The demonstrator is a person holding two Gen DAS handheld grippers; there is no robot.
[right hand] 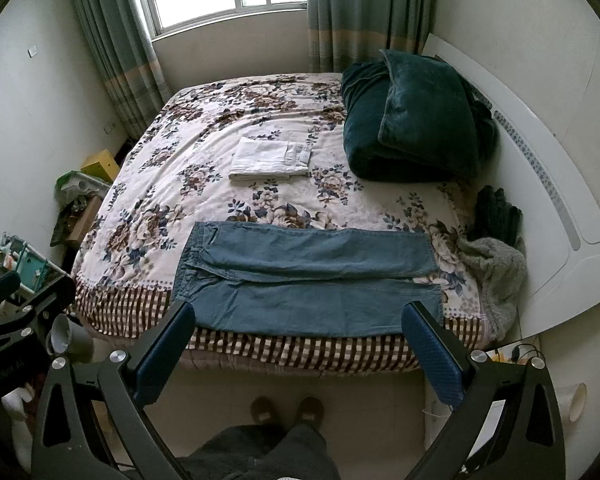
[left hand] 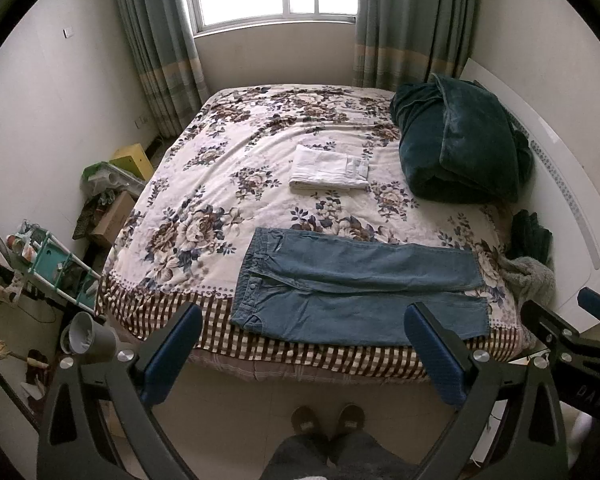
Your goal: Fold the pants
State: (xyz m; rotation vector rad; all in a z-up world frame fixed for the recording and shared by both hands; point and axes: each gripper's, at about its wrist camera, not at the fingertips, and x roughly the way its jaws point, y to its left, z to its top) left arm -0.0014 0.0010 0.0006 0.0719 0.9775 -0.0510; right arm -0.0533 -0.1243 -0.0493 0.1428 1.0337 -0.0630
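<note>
Blue jeans point(left hand: 356, 288) point(right hand: 308, 280) lie spread flat along the near edge of the floral bed point(left hand: 228, 168) point(right hand: 204, 128), waistband to the left, both legs running right side by side. My left gripper point(left hand: 304, 316) hangs open above the floor in front of the bed, its blue pads wide apart and nothing between them. My right gripper point(right hand: 298, 314) is likewise open and holds nothing, short of the jeans' near edge. In the left wrist view the right gripper's frame point(left hand: 572, 336) shows at the right edge.
Folded white pants point(left hand: 330, 172) point(right hand: 270, 159) rest mid-bed. A dark green blanket and pillow pile point(left hand: 460, 144) point(right hand: 416, 120) sits at the far right by the white headboard point(right hand: 540, 168). A grey fuzzy cloth point(right hand: 496, 272) lies at the bed's right corner. Boxes and clutter point(left hand: 112, 200) line the left floor; a person's slippered feet point(left hand: 328, 422) stand below.
</note>
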